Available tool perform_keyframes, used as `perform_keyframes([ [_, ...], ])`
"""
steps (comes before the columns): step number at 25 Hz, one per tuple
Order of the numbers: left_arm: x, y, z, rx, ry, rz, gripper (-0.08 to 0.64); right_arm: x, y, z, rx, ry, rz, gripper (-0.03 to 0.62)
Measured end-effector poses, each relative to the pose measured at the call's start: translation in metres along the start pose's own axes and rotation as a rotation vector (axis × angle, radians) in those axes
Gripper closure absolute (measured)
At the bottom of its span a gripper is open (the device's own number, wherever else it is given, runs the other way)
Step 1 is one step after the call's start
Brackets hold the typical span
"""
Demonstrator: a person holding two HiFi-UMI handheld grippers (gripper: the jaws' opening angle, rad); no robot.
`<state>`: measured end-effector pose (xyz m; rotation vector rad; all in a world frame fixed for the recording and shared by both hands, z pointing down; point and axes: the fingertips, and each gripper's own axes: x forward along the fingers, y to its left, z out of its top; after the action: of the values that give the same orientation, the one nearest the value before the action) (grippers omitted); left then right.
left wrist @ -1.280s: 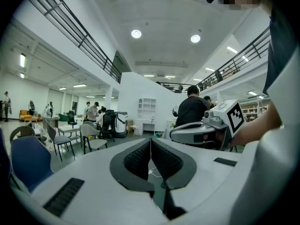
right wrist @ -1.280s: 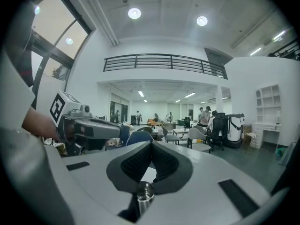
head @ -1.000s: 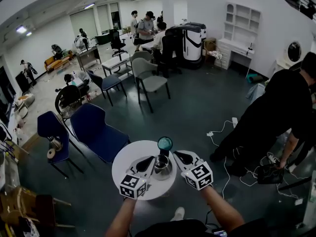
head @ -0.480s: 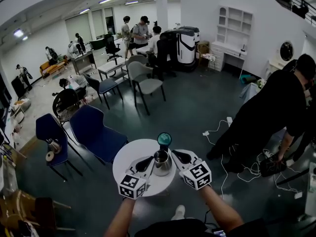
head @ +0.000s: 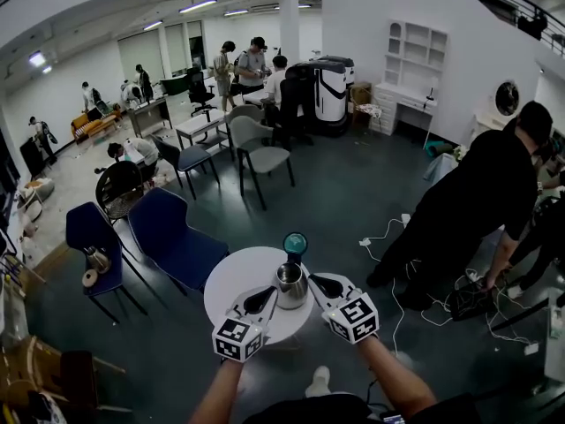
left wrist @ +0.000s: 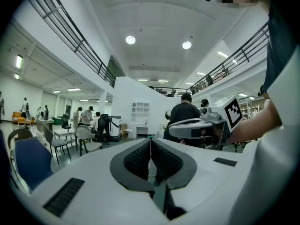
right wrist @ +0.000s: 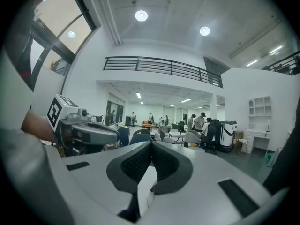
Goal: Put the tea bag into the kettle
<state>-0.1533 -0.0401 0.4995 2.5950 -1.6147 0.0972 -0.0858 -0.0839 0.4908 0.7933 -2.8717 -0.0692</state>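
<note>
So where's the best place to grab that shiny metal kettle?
Probably by the rim of the shiny steel kettle, coming from above. It stands upright, its mouth looks open, and its round body looks slippery. I can't see a handle from here.

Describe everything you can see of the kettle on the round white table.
The kettle is small, round-bodied and of shiny silver metal. It stands upright on the far half of the round white table, and its mouth seems open. A teal round part rises just behind it; whether that belongs to it is unclear. The left tool and right tool flank it closely; contact cannot be told.
</note>
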Motion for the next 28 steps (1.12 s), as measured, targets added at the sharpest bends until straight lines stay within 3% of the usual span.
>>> perform_keyframes([
  [10, -0.046, -0.033, -0.001, 0.000, -0.004, 0.000, 0.541, -0.037, 0.044, 0.010, -0.020, -0.010, 0.005, 0.575],
  [28, -0.042, -0.047, 0.004, 0.006, -0.021, 0.007, 0.543, -0.044, 0.047, 0.016, 0.016, -0.067, 0.022, 0.575],
])
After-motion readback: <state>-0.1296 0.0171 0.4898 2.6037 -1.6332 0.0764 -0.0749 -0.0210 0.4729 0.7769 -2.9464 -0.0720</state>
